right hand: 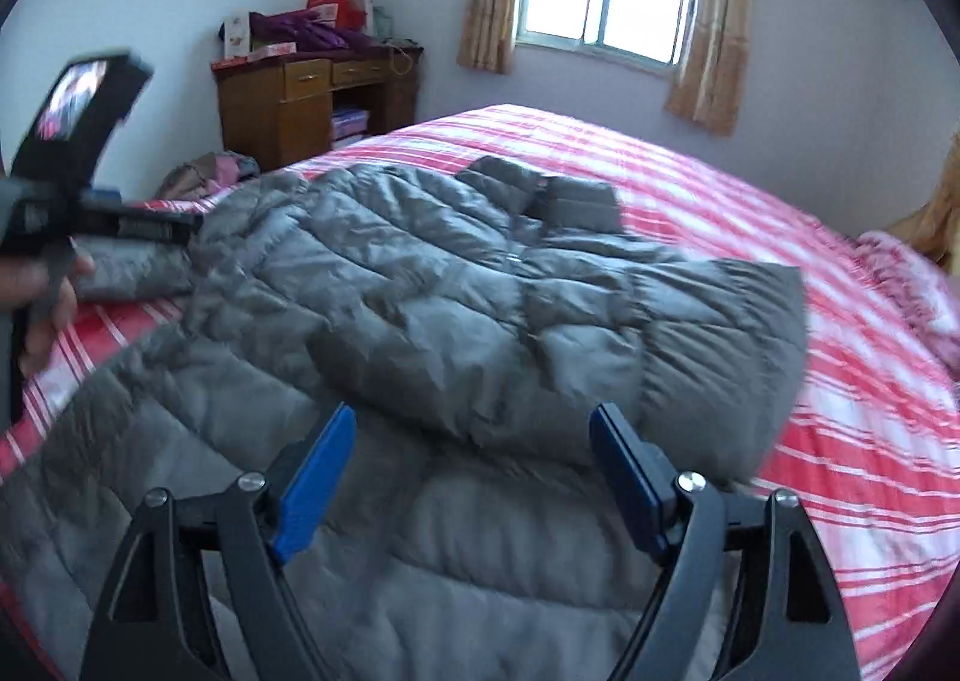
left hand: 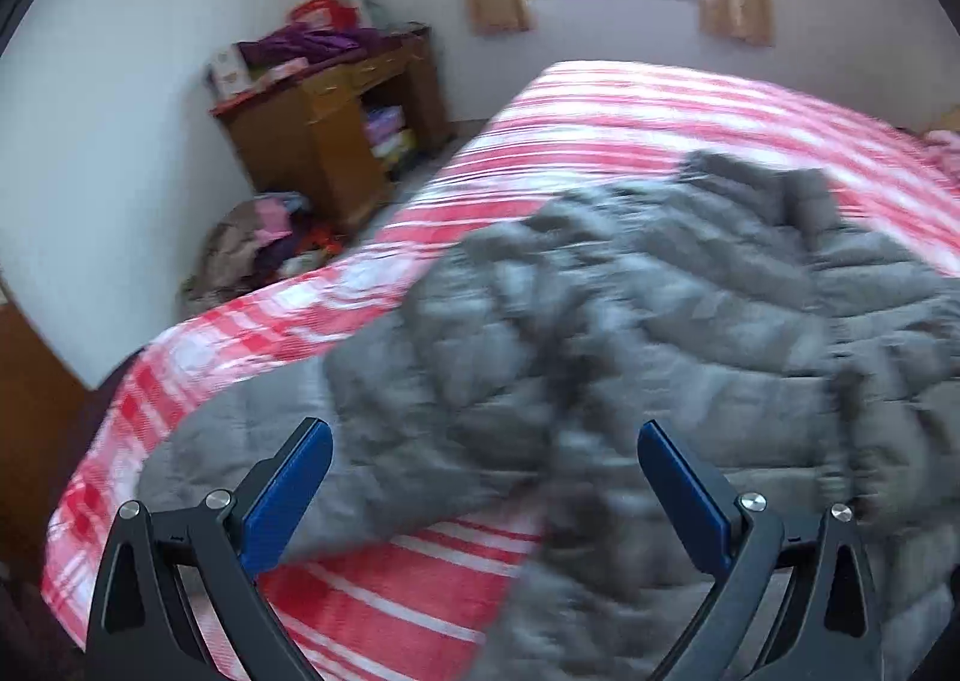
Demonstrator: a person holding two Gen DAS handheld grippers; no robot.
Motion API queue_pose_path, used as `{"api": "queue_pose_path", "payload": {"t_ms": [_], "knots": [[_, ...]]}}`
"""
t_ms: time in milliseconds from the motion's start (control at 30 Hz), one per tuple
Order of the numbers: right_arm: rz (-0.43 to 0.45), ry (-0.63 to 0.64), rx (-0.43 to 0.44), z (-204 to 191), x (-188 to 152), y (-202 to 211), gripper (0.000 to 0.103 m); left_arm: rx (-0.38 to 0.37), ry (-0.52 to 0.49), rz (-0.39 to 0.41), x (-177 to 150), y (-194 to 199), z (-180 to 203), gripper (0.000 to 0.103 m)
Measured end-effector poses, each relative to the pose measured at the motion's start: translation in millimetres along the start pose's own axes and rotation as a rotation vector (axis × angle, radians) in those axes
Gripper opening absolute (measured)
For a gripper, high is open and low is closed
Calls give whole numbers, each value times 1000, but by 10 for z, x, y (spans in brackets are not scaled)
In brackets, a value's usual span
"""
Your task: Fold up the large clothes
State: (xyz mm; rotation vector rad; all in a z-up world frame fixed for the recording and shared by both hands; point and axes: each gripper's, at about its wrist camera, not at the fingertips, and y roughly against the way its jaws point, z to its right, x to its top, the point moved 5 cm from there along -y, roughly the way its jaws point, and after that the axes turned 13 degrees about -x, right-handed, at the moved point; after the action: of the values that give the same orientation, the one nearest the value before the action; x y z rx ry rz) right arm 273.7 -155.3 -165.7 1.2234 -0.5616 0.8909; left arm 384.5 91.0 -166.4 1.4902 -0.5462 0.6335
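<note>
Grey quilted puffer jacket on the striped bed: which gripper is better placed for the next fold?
Probably the left gripper: open over the grey quilted puffer jacket's unfolded sleeve. The right gripper, also open, faces the side already folded over.

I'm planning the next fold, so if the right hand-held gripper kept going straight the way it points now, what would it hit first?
Most likely the grey quilted puffer jacket on the red-and-white striped bedspread. The right hand-held gripper, jaws open and empty, points down at the folded-over sleeve; depth is unclear.
</note>
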Motion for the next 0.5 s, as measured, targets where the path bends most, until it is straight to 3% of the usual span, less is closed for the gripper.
{"api": "queue_pose_path", "payload": {"t_ms": [200, 267, 367, 400, 467, 500], "knots": [[-58, -64, -216, 785, -451, -91, 83, -181, -40, -7, 140, 12, 779, 102], [-81, -115, -250, 1006, -602, -125, 85, -231, -72, -34, 138, -105, 1107, 102], [-140, -225, -249, 1282, -835, -216, 86, -233, -132, -73, 76, -350, 1498, 102], [-156, -261, -239, 1345, -899, -253, 89, -225, -153, -88, 50, -432, 1581, 97], [-166, -293, -229, 1392, -958, -265, 92, -246, -163, -142, -16, -623, 1690, 67], [-180, -320, -221, 1424, -1003, -304, 92, -265, -148, -172, -46, -695, 1716, 46]]}}
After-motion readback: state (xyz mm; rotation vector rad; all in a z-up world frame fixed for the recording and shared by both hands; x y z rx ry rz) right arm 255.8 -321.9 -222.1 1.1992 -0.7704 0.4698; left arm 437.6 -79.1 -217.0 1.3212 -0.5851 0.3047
